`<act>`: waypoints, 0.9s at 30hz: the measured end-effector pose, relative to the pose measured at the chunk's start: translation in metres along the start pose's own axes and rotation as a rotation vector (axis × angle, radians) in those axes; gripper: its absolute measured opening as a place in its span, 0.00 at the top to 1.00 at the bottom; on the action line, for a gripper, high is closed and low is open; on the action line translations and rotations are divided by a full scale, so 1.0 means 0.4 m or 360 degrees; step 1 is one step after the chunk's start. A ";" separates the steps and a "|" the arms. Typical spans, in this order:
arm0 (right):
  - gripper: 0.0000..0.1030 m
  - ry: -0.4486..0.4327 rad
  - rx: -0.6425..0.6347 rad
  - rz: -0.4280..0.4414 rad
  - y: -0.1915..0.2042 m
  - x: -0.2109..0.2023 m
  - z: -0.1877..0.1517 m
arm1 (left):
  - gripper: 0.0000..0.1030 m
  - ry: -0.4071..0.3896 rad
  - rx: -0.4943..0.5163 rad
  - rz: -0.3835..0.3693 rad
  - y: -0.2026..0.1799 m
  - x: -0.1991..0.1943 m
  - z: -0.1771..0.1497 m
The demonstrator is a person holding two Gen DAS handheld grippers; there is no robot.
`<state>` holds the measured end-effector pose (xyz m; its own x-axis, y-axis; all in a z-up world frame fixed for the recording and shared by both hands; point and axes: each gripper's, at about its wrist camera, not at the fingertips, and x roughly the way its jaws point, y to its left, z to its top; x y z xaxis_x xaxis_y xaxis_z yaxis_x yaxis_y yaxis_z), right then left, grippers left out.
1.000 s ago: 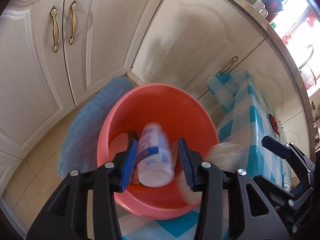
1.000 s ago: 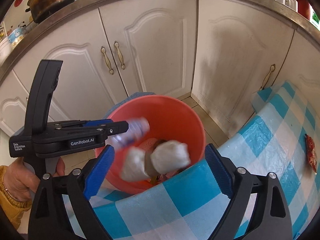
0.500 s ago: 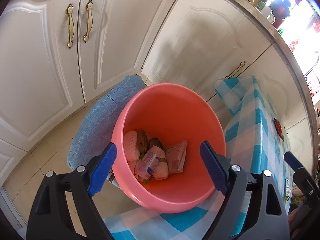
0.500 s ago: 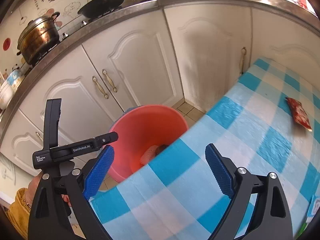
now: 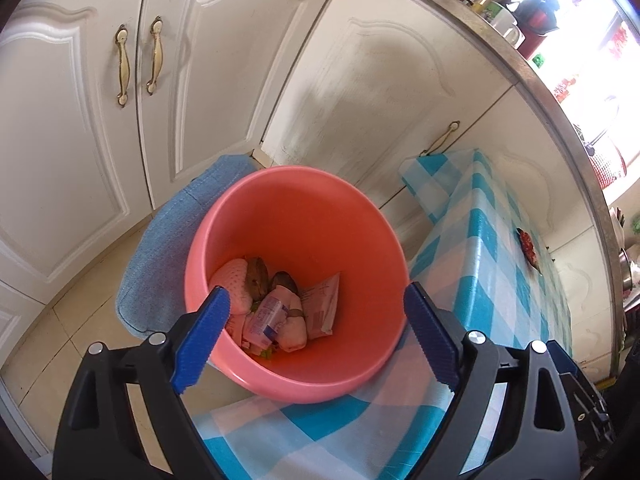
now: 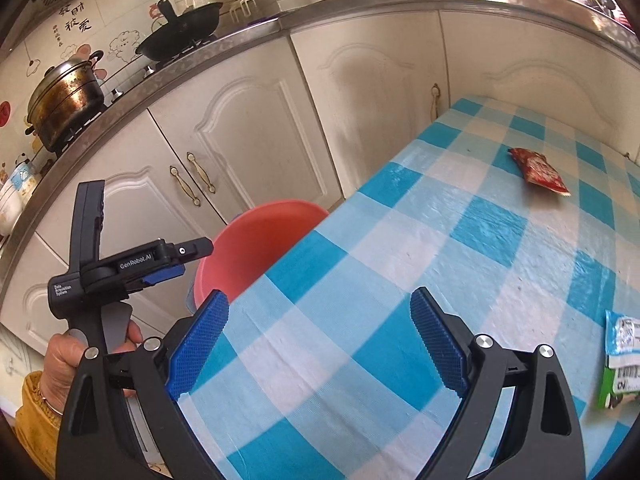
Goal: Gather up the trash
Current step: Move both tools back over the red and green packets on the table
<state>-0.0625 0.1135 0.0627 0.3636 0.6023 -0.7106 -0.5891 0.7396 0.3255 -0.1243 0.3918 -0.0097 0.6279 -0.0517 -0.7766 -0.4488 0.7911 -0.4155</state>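
Right wrist view: your right tool (image 6: 320, 340) gapes empty; next, reach the red wrapper (image 6: 538, 170), upper right, on the counter (image 6: 400, 264).

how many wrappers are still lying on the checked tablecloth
2: a red foil wrapper far across the blue-and-white checked tablecloth, and a green-and-white plastic wrapper at its right edge, partly cut off. More may lie outside the view.

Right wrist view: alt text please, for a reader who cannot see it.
An open, empty right claw hovers over a blue-checked tablecloth with a red wrapper and a green-white packet on it. A red bucket stands beyond the edge.
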 end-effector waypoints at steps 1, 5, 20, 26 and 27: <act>0.11 -0.0004 0.0004 -0.0010 -0.005 -0.006 -0.005 | 0.13 0.0003 0.0009 -0.0005 -0.008 -0.001 -0.002; 0.11 -0.0015 0.0044 -0.0050 -0.029 -0.026 -0.028 | 0.13 0.0016 0.0052 -0.0020 -0.042 -0.006 -0.012; 0.11 -0.0118 0.0157 -0.0249 -0.144 -0.152 -0.104 | 0.13 0.0065 0.0203 -0.0083 -0.163 -0.020 -0.057; 0.11 -0.0136 0.0145 -0.0362 -0.205 -0.217 -0.136 | 0.13 0.0095 0.0281 -0.0110 -0.221 -0.022 -0.083; 0.11 -0.0132 0.0151 -0.0380 -0.220 -0.229 -0.144 | 0.13 0.0105 0.0297 -0.0116 -0.232 -0.022 -0.089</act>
<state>-0.0856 -0.0240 0.0635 0.5442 0.4269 -0.7222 -0.4106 0.8862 0.2145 -0.1107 0.2973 0.0189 0.6088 -0.1475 -0.7795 -0.2745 0.8827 -0.3814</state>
